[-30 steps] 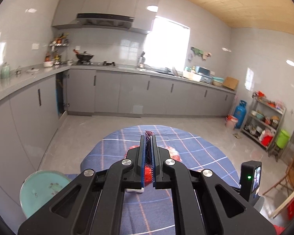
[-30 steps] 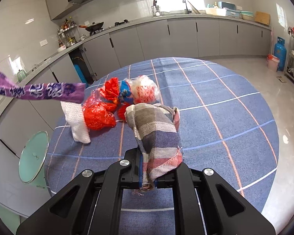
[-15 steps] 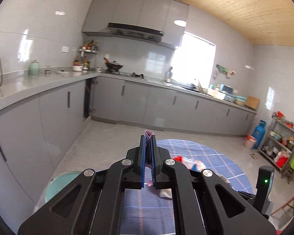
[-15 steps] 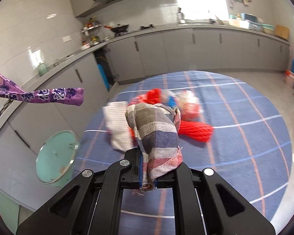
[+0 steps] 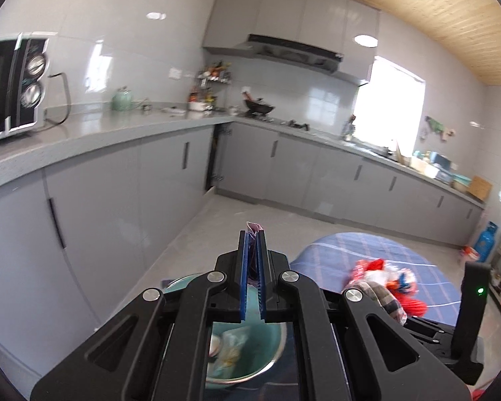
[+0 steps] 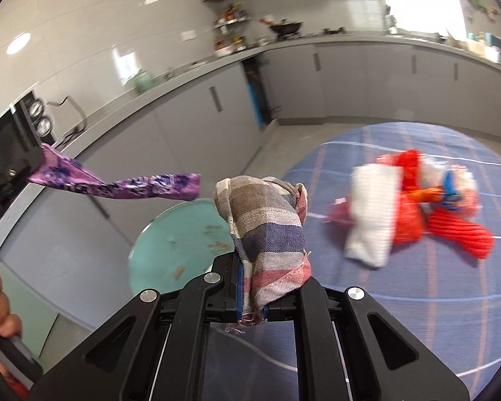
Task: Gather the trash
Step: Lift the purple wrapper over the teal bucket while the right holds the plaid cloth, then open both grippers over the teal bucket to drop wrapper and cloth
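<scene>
Task partway. Left gripper (image 5: 252, 244) is clamped on a purple wrapper (image 6: 123, 187), right gripper (image 6: 252, 297) on a plaid rag (image 6: 267, 230); both hang over the teal bin (image 6: 180, 237). A trash pile (image 6: 414, 214) remains on the table (image 6: 417, 317). Only the left view shows scraps inside the bin (lid open).

Microwave (image 5: 11, 82) on grey counter (image 5: 123, 127), wok (image 5: 259, 107) further along, blue gas cylinder (image 5: 486, 239) nr shelves.

Two wrist views, side by side above the bin.
Both face the counter (image 5: 123, 133); both share the round table (image 6: 451, 300).
</scene>
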`<state>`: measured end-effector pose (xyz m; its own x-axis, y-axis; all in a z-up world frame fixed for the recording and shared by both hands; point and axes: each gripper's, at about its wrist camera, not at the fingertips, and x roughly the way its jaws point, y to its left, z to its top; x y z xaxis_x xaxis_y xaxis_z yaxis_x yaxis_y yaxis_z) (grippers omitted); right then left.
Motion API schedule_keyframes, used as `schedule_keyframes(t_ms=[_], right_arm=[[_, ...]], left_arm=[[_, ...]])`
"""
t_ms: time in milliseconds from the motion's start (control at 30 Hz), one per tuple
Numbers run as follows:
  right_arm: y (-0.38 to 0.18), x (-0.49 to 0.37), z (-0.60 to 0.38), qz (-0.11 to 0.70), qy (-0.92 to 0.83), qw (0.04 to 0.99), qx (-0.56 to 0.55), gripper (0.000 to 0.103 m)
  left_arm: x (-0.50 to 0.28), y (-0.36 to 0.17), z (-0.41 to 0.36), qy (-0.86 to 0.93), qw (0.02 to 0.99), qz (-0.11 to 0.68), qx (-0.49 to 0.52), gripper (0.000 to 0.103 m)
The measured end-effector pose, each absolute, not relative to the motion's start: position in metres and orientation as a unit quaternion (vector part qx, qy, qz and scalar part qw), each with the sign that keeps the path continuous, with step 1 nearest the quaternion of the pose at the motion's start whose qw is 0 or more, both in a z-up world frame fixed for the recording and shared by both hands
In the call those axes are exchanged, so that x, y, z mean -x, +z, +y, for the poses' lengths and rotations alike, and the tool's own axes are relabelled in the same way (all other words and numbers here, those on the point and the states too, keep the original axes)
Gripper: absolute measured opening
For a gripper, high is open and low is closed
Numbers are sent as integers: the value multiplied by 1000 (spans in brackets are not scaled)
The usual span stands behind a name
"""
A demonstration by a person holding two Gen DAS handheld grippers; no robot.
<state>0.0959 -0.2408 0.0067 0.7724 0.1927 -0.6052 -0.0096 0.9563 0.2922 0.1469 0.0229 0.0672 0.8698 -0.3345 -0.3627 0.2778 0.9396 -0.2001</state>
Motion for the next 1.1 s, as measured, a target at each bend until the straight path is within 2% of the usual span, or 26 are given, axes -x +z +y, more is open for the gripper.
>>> schedule_keyframes(t_ms=[633, 1000, 1100], right_arm=[[-46, -172, -160, 407, 94, 904, -90, 9], [-72, -198, -147, 436, 103, 891, -77, 10], [-78, -203, -144, 441, 111, 887, -77, 16]], left_arm=[[-199, -25, 53, -101, 948, 292, 74, 5], [-219, -53, 54, -93, 938, 327, 72, 5], [-222, -58, 55, -91, 936, 332, 71, 6]])
